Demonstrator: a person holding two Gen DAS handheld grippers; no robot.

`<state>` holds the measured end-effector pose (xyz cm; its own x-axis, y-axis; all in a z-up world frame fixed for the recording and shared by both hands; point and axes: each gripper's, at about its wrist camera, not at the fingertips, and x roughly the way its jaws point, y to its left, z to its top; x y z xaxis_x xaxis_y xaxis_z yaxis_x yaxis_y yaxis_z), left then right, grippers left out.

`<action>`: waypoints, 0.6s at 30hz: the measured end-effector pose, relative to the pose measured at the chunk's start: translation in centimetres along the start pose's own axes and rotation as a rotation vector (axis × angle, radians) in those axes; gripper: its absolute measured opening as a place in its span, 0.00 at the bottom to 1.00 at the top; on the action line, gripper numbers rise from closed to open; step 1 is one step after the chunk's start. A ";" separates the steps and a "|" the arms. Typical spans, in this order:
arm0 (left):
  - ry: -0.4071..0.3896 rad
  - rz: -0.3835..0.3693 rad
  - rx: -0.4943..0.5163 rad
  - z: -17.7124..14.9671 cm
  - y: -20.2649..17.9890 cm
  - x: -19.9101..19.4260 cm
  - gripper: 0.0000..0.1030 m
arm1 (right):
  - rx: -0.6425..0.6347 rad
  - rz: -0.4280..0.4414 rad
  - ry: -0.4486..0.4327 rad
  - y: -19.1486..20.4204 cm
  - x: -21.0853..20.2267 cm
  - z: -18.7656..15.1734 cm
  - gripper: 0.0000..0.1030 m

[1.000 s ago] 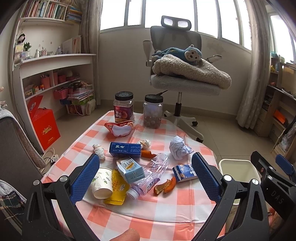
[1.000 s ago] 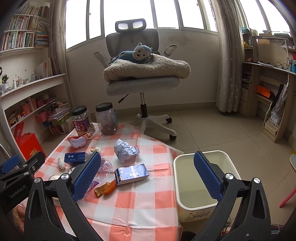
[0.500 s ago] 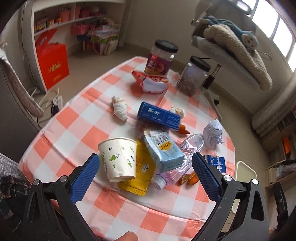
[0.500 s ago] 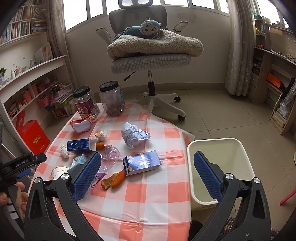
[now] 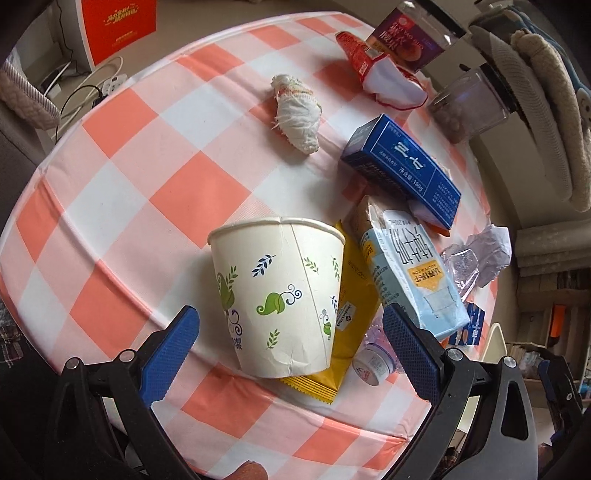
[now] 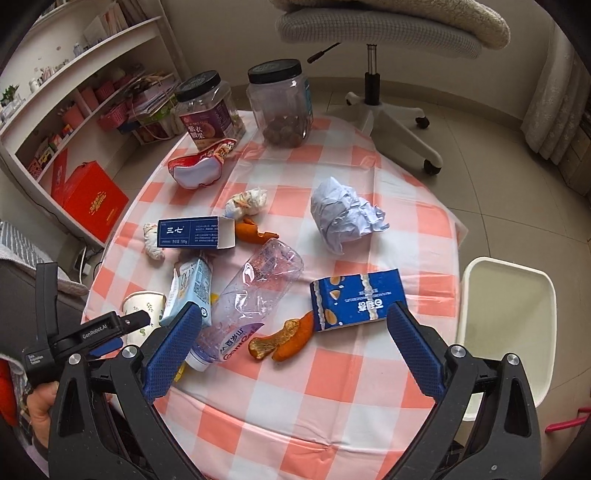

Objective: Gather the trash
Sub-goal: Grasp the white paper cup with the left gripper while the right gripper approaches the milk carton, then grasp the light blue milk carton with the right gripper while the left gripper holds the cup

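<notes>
Trash lies on a round table with a pink checked cloth [image 5: 110, 206]. A white paper cup [image 5: 277, 295] with leaf print stands close before my open left gripper [image 5: 286, 338], its base between the blue fingers, untouched. Beside it lie a yellow packet [image 5: 351, 325], a light blue carton [image 5: 410, 273], a dark blue box [image 5: 402, 166] and a white wad [image 5: 297, 114]. My right gripper [image 6: 291, 334] is open above orange peel [image 6: 280, 338], a crushed clear bottle [image 6: 255, 291] and a blue snack box [image 6: 356, 299]. Crumpled paper [image 6: 343, 218] lies further back.
A white bin [image 6: 506, 325] stands on the floor at the table's right. Two lidded jars [image 6: 280, 103] and a red-white wrapper [image 6: 199, 171] sit at the far edge. An office chair [image 6: 388, 33] stands behind. Shelves and a red box [image 6: 92, 199] stand at the left.
Both grippers have dropped and tilted down toward the table. The left one has closed in on the paper cup. The right one now looks down on the peel and snack box.
</notes>
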<state>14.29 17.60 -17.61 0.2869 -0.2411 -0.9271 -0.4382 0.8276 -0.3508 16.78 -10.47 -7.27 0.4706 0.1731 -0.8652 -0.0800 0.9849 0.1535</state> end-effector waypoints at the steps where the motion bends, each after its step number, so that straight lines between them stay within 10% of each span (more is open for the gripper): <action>1: 0.013 -0.005 -0.008 0.2 0.1 0.5 0.91 | 0.002 0.011 0.016 0.3 0.7 0.2 0.93; 10: 0.048 -0.031 0.061 0.5 -0.1 1.2 0.60 | 0.027 0.135 0.145 3.6 6.7 2.2 0.93; 18: -0.173 0.004 0.103 1.6 1.1 -4.2 0.59 | -0.044 0.248 0.267 7.7 11.3 1.9 0.93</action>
<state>14.00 20.32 -13.93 0.4318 -0.1545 -0.8886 -0.3527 0.8779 -0.3240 23.17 -0.97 -14.93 0.1864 0.3956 -0.8993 -0.2033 0.9111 0.3586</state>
